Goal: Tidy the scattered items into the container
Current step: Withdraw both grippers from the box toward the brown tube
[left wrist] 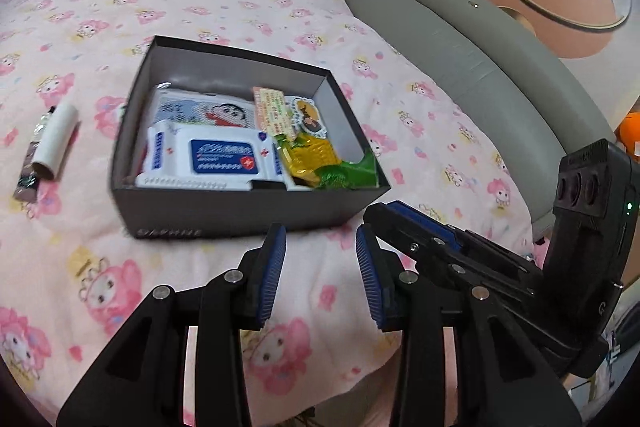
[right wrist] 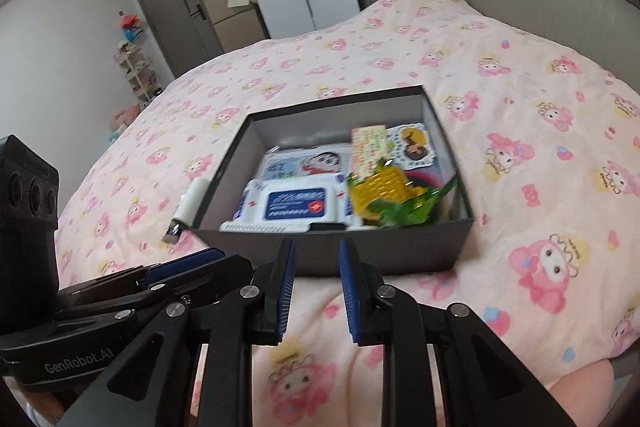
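A dark grey box (left wrist: 240,213) (right wrist: 400,255) sits on the pink bedspread. Inside lie a white and blue wipes pack (left wrist: 216,157) (right wrist: 294,205), a cartoon pouch (left wrist: 204,111), a yellow and green snack bag (left wrist: 316,155) (right wrist: 384,195) and some stickers (left wrist: 308,115). Left of the box lie a white tube (left wrist: 54,141) (right wrist: 192,203) and a dark sachet (left wrist: 30,163). My left gripper (left wrist: 320,239) hovers open and empty just in front of the box. My right gripper (right wrist: 316,251) is open and empty at the box's near wall.
A grey padded headboard (left wrist: 460,67) runs along the bed's right side. The pink patterned bedspread (right wrist: 540,187) spreads all around the box. A door, cupboards and shelves stand across the room (right wrist: 172,7). Each gripper's body shows in the other's view.
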A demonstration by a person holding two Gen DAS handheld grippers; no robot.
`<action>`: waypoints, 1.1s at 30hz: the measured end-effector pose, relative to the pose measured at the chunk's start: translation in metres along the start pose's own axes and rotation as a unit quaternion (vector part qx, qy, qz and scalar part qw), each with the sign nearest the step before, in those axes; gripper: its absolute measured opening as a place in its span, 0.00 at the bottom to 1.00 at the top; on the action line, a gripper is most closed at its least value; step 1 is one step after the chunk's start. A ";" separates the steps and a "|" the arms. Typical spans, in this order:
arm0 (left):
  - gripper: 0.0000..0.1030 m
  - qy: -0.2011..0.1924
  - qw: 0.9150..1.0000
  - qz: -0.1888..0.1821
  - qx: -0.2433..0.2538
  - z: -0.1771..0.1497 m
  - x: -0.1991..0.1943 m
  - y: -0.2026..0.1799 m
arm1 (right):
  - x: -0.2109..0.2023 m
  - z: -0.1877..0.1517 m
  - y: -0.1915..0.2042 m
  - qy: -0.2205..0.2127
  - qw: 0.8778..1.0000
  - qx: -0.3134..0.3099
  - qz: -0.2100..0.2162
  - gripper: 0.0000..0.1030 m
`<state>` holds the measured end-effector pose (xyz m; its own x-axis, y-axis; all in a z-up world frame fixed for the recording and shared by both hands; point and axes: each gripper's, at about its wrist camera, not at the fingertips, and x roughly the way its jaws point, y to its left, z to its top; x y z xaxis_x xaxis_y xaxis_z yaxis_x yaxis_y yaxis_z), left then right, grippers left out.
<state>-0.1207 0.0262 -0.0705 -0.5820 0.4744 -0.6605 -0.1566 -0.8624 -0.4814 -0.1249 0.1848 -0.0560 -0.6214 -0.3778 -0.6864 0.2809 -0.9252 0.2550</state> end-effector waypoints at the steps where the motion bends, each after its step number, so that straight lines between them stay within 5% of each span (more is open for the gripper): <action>1: 0.36 -0.002 1.000 0.004 0.001 -0.004 -0.005 0.003 | 0.000 -0.003 0.006 0.002 1.000 -0.005 0.002 0.19; 5: 0.36 -0.004 1.000 0.015 -0.020 -0.022 -0.016 0.027 | 0.012 -0.016 0.030 0.021 0.999 -0.021 -0.018 0.18; 21: 0.37 -0.041 0.993 0.074 -0.088 -0.071 -0.071 0.113 | 0.050 -0.053 0.129 0.084 0.989 -0.121 0.028 0.19; 33: 0.38 -0.073 0.974 0.125 -0.174 -0.042 -0.075 0.218 | 0.126 -0.028 0.195 0.109 0.978 -0.159 0.076 0.19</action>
<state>-0.0778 -0.1905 -0.1501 -0.6789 0.2042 -0.7052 0.2700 -0.8238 -0.4985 -0.1283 -0.0425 -0.1119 -0.3939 -0.4625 -0.7943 0.5928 -0.7882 0.1650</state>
